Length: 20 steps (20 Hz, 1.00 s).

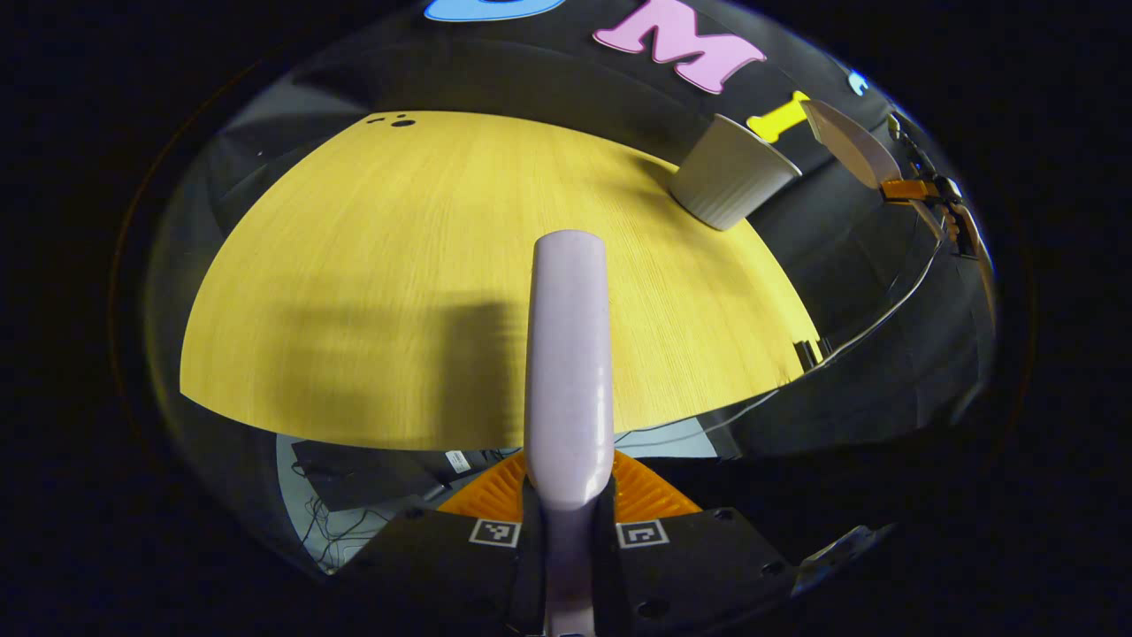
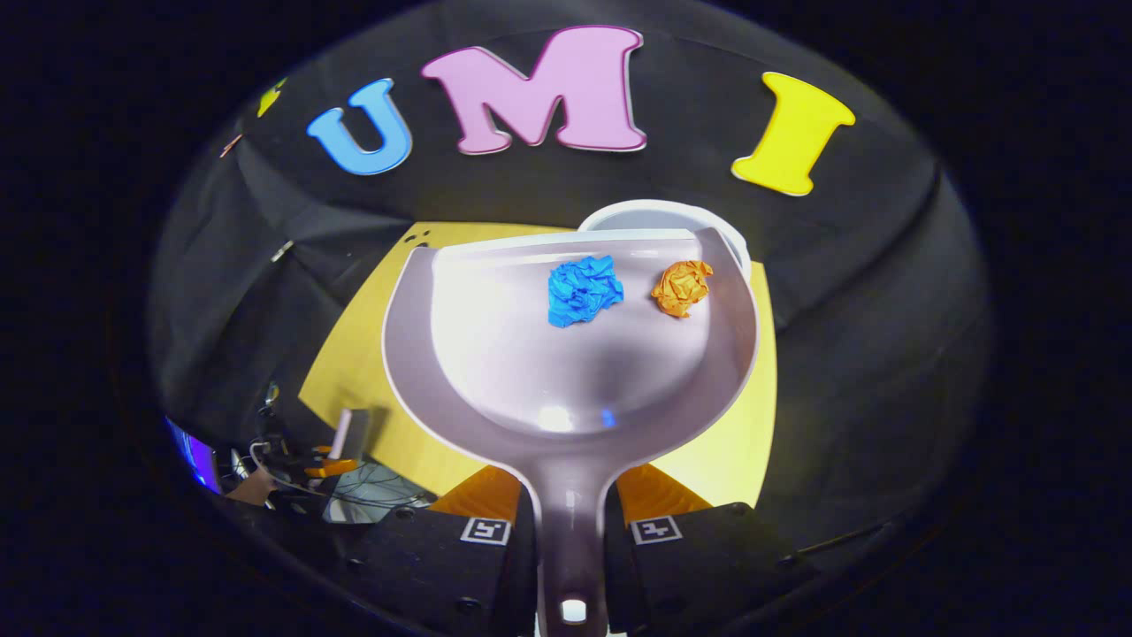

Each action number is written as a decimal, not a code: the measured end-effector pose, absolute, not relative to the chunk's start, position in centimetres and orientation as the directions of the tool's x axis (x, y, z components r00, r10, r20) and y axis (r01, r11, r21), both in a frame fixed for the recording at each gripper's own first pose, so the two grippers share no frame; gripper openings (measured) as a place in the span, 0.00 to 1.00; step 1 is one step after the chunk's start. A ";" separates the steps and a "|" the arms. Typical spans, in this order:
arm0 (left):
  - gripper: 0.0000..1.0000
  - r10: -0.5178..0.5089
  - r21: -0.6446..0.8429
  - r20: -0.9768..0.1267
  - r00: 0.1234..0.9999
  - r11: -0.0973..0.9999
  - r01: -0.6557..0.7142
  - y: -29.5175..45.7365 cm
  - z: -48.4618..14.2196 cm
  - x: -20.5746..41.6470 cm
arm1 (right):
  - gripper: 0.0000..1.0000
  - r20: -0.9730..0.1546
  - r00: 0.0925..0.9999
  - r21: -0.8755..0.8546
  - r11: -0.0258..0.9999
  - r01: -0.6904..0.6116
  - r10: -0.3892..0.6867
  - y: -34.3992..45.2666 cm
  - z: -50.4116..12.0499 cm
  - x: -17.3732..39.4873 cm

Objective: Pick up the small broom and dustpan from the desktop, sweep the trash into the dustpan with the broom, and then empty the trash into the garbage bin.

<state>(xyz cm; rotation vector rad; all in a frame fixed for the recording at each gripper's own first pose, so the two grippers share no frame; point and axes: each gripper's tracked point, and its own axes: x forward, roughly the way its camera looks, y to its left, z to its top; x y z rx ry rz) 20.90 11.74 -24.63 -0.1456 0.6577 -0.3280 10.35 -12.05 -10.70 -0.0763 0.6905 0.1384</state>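
Over the garbage bin (image 2: 699, 217) I hold the dustpan (image 2: 566, 354), right gripper (image 2: 571, 531) fingers clamped on its handle, pan level so the blue wad (image 2: 584, 290) and orange wad (image 2: 682, 287) rest near the front lip. Left gripper (image 1: 566, 531) fingers pinch the broom (image 1: 569, 354) handle, parked clear of the bin above the surface (image 1: 371, 265). No readable labels, just square markers on the fingers.
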 end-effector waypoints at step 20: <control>0.24 -0.294 -0.276 -0.586 0.755 0.949 0.155 13.2 -20.9 27.1 | 0.35 -0.524 0.774 -0.394 0.907 0.149 -0.355 -20.2 -10.8 17.0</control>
